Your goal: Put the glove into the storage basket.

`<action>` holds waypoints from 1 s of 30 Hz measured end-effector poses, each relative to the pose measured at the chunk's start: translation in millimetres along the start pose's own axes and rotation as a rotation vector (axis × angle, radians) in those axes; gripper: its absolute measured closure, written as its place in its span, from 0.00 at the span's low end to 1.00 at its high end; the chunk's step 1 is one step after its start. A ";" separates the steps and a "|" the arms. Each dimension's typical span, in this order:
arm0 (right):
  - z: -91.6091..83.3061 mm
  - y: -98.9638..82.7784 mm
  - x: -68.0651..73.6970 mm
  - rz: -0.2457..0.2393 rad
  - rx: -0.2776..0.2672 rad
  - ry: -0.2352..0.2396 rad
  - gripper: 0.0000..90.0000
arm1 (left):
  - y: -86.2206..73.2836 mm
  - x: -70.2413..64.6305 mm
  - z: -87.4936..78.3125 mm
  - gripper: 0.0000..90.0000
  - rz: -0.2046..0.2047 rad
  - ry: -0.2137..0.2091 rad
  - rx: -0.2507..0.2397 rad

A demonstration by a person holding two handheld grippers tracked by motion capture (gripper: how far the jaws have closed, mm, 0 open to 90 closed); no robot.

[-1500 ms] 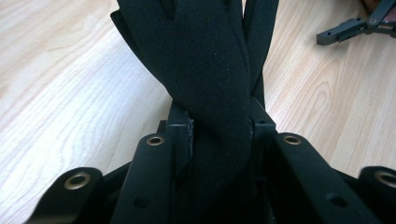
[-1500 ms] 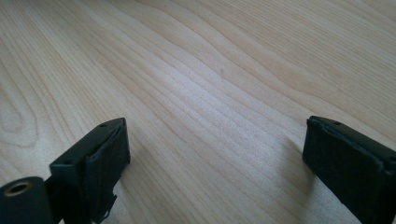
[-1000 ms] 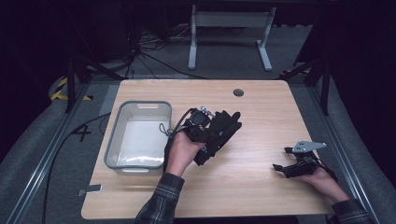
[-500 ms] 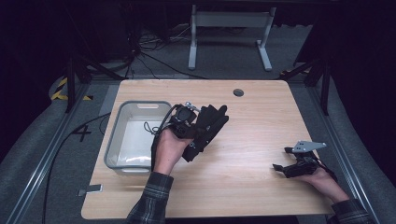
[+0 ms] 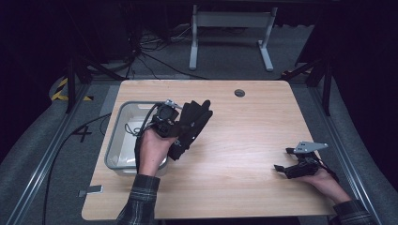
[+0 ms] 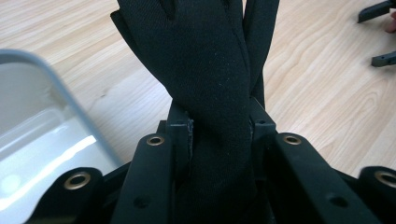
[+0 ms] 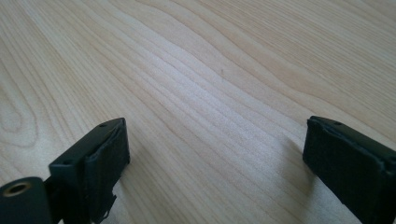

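- Glove [image 5: 191,123]: black, pinched at its cuff end by the left gripper [image 5: 174,133], with the fingers fanned out toward the far edge of the table [image 5: 244,187].
- In the left gripper view the glove [image 6: 210,93] runs up between the two jaws, whose pads press it from both sides; the fabric narrows where they clamp it.
- The glove hangs above the table left of its middle, just beside the right wall of the bin [image 5: 114,140], not inside it.
- The bin is a clear plastic tub near the left edge of the table; its pale rim [image 6: 70,98] shows in the left gripper view, close beside the jaws.
- The left hand [image 5: 152,150] reaches in over the near right corner of the bin, and a plaid sleeve [image 5: 138,201] crosses the near edge of the table.
- Right gripper [image 5: 286,159]: it lies low near the right edge of the table, toward the near corner, held in the right hand [image 5: 326,180], well apart from the glove.
- In the right gripper view the jaws stand wide apart with bare wood [image 7: 210,93] between the pads, holding nothing.
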State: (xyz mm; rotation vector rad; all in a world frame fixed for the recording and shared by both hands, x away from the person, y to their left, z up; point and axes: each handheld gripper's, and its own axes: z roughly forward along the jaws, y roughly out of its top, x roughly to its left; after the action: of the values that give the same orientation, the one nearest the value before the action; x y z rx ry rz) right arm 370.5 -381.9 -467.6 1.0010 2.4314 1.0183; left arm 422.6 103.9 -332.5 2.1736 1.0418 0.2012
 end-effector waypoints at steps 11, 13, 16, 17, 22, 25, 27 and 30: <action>0.0 0.0 0.0 0.000 0.000 0.000 0.09 | -24.4 29.9 -25.4 0.78 -0.080 0.065 -0.033; 0.2 -0.1 0.1 0.001 -0.002 -0.001 0.09 | -31.8 37.9 -31.6 0.78 -0.108 0.079 -0.044; 0.0 0.0 0.0 0.000 0.000 0.000 0.09 | -40.7 47.9 -38.5 0.78 -0.138 0.093 -0.055; 0.0 0.0 0.0 0.000 0.000 0.000 0.09 | -43.6 51.2 -40.1 0.78 -0.146 0.097 -0.060; 0.0 0.0 0.0 0.000 0.000 0.000 0.09 | -55.8 63.7 -43.8 0.78 -0.182 0.113 -0.062; 0.0 0.0 0.0 0.000 0.000 0.000 0.09 | -63.8 71.1 -42.2 0.78 -0.198 0.117 -0.059; 0.0 0.0 0.0 0.000 0.000 0.000 0.09 | -68.0 75.2 -39.1 0.78 -0.202 0.117 -0.053; 0.0 0.0 0.0 -0.001 0.000 0.000 0.09 | -73.3 80.9 -30.9 0.78 -0.211 0.116 -0.038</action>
State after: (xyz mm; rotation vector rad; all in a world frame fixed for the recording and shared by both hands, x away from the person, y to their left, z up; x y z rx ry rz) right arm 370.6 -381.9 -467.6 1.0002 2.4314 1.0180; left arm 417.8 210.7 -370.3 2.0208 1.3128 0.2492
